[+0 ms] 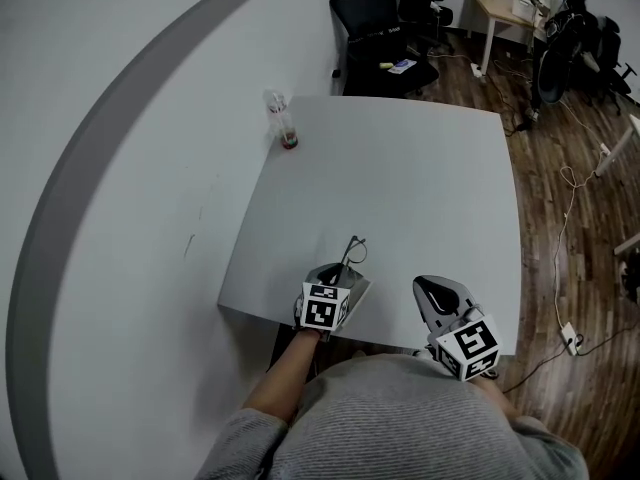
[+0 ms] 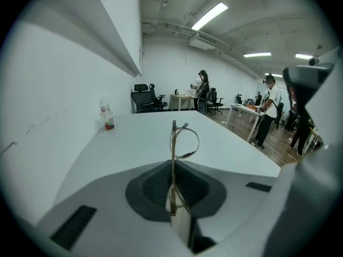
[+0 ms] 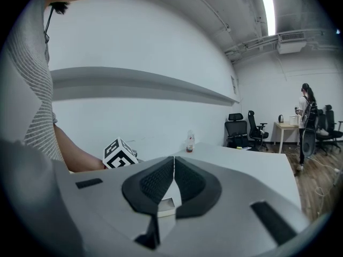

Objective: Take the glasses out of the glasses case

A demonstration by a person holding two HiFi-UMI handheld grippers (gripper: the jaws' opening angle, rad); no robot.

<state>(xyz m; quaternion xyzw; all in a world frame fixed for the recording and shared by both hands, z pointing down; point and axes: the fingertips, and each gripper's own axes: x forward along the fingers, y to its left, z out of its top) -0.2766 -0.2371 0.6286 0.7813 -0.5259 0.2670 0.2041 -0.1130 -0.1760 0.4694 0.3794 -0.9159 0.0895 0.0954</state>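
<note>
My left gripper [image 1: 330, 280] is shut on thin wire-rimmed glasses [image 1: 354, 251], near the front edge of the white table [image 1: 400, 188]. In the left gripper view the glasses [image 2: 179, 141] stand upright from the closed jaws, one lens ring curving right above the table top. A grey flat shape [image 1: 357, 289], possibly the case, lies just beneath that gripper. My right gripper [image 1: 436, 292] hovers to the right with its jaws closed; in the right gripper view [image 3: 174, 162] the pads meet. A small pale block [image 3: 166, 206] shows low in the gap behind them; I cannot tell what it is.
A small plastic bottle [image 1: 283, 123] stands at the table's far left corner, by the white wall. Black office chairs [image 1: 375, 28] sit beyond the far edge. Desks, cables and people [image 2: 268, 111] fill the wooden floor to the right.
</note>
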